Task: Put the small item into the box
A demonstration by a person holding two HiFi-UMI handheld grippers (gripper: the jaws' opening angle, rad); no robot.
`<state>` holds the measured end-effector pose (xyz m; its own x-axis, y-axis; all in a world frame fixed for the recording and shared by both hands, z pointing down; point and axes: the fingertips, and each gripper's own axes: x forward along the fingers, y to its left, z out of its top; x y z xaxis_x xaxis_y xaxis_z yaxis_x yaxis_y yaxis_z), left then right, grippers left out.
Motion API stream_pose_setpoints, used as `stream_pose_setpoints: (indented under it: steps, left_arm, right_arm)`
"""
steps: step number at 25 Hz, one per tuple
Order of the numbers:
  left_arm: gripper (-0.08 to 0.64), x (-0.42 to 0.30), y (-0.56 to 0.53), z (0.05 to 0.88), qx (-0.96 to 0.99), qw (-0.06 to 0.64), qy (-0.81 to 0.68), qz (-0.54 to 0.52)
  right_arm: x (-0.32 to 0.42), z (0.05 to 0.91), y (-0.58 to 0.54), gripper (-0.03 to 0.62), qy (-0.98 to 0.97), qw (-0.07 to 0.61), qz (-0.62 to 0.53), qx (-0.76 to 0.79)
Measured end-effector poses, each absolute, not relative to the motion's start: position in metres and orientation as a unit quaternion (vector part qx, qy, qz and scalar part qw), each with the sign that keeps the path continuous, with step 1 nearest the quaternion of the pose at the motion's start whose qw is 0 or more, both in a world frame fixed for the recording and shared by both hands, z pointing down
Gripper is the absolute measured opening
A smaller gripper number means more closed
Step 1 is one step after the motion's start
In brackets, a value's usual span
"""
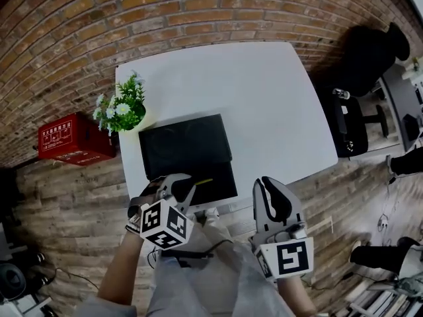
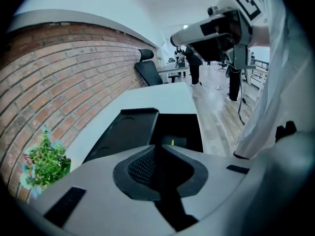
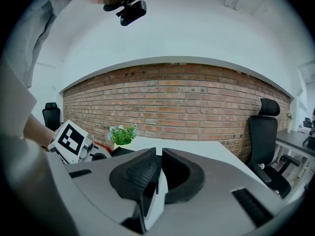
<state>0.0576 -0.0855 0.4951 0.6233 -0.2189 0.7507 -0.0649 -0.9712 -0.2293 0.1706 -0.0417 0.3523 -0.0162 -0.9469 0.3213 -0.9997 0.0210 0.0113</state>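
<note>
OK, biggest first. The white table (image 1: pixel 264 98) carries an open black box (image 1: pixel 221 177) at its near left. The box's lid (image 1: pixel 185 144) lies flat on the far side, and the deep half sits at the near edge. A potted plant (image 1: pixel 122 107) stands just left of the lid, at the table's far-left corner.

Your left gripper (image 1: pixel 180 189) hangs at the near-left corner of the box and points right across the deep half. Its jaws are drawn almost together with only a thin slit between them, and nothing is pinched; the left gripper view (image 2: pixel 158 149) confirms that. Your right gripper (image 1: pixel 269 187) is further right, off the table's near edge and well apart from the box. Its jaws (image 3: pixel 158 154) are likewise nearly closed, and they're empty.

The small item (image 1: pixel 203 181) is a thin yellow sliver. It appears to lie already inside the deep half of the box (image 2: pixel 184 129), just right of your left gripper's tips. The left gripper view puts it (image 2: pixel 173 142) straight ahead of the slit, a little past the tips. Its long axis seems to run roughly left-right, about in line with where the left jaws point. It's too small to say more about it.

My read is that the left gripper is clearly the nearer one. If that sliver is the item, the drop looks done. If not, I can't see another candidate.
</note>
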Motion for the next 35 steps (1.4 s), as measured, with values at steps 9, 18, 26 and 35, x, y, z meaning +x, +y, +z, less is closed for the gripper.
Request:
stream_pose_setpoints:
  steps: [9,18,26,35]
  left_arm:
    - [0.030,0.033,-0.105,0.394,-0.928,0.064,0.211,-0.300]
    - [0.025,-0.007,-0.111,0.290,-0.931,0.064,0.313,-0.177]
    - [0.025,-0.033,-0.098,0.247,-0.919,0.085,0.358,-0.139]
    - [0.025,-0.045,-0.091,0.242,-0.912,0.089,0.377,-0.138]
  right_arm:
    - [0.143,0.317,-0.063,0.064,-0.742,0.106,0.064,0.659]
    - [0.112,0.282,-0.076,0.064,-0.776,0.089,0.019,0.624]
    - [0.094,0.266,-0.078,0.064,-0.796,0.086,0.001,0.599]
    - [0.082,0.261,-0.074,0.063,-0.806,0.085,-0.010,0.586]
